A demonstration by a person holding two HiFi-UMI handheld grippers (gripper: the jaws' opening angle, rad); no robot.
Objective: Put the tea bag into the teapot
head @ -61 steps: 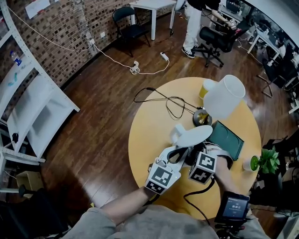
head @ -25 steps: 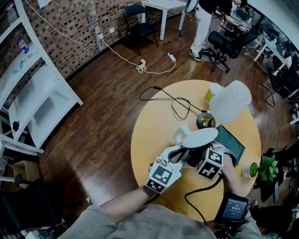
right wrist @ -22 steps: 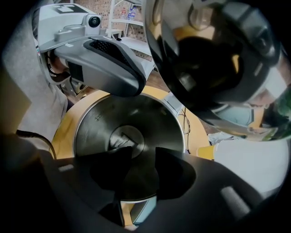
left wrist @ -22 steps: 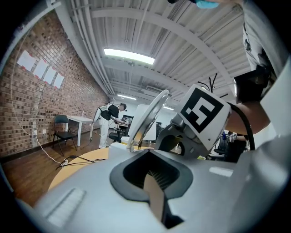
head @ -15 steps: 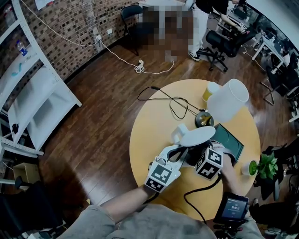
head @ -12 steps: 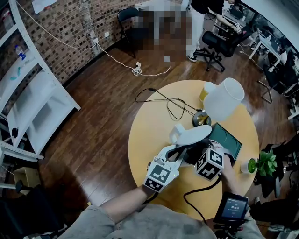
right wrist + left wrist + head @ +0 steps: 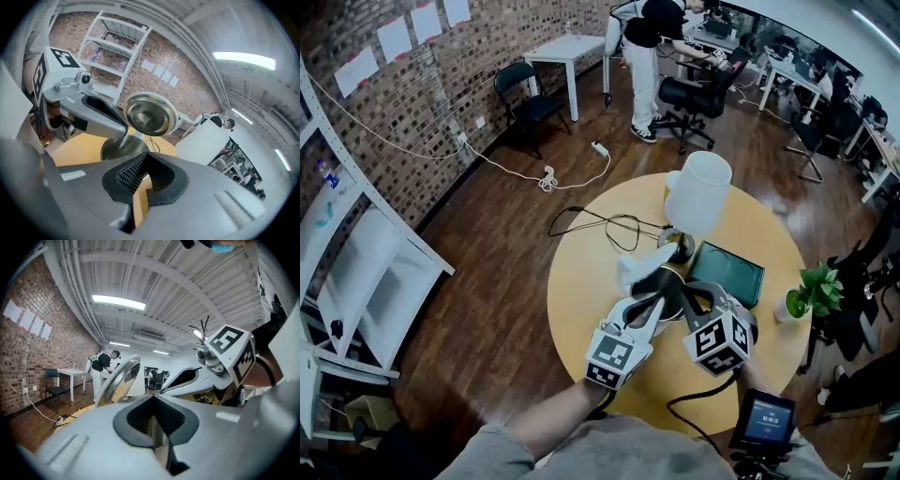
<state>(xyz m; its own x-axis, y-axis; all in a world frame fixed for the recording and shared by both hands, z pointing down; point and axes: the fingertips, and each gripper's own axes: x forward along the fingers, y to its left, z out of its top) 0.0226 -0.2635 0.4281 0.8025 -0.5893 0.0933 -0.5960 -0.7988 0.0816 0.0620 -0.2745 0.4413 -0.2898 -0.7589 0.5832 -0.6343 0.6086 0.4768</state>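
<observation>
A metal teapot (image 7: pixel 672 302) stands mid-table with its mouth (image 7: pixel 123 147) uncovered. My left gripper (image 7: pixel 658 286) is shut on the round metal lid (image 7: pixel 148 115), holding it tilted above and beside the pot; the lid (image 7: pixel 118 380) also rises ahead of the left jaws. My right gripper (image 7: pixel 692 305) hovers just right of the pot, its marker cube (image 7: pixel 229 355) visible from the left gripper. The right gripper's (image 7: pixel 140 180) jaws have come together with nothing seen between the pads; only table-yellow shows through the slit. No tea bag is visible in any view.
A lamp with a white shade (image 7: pixel 698 192) stands just behind the teapot, with a dark green flat case (image 7: pixel 727 272) to its right. A small potted plant (image 7: pixel 811 291) sits at the table's right edge. A black cable (image 7: pixel 600 223) loops across the far left of the table (image 7: pixel 581 300).
The right gripper has drawn back from over the teapot toward me. The lid in the left gripper has swung left and tilted. The head camera has shifted its aim.
</observation>
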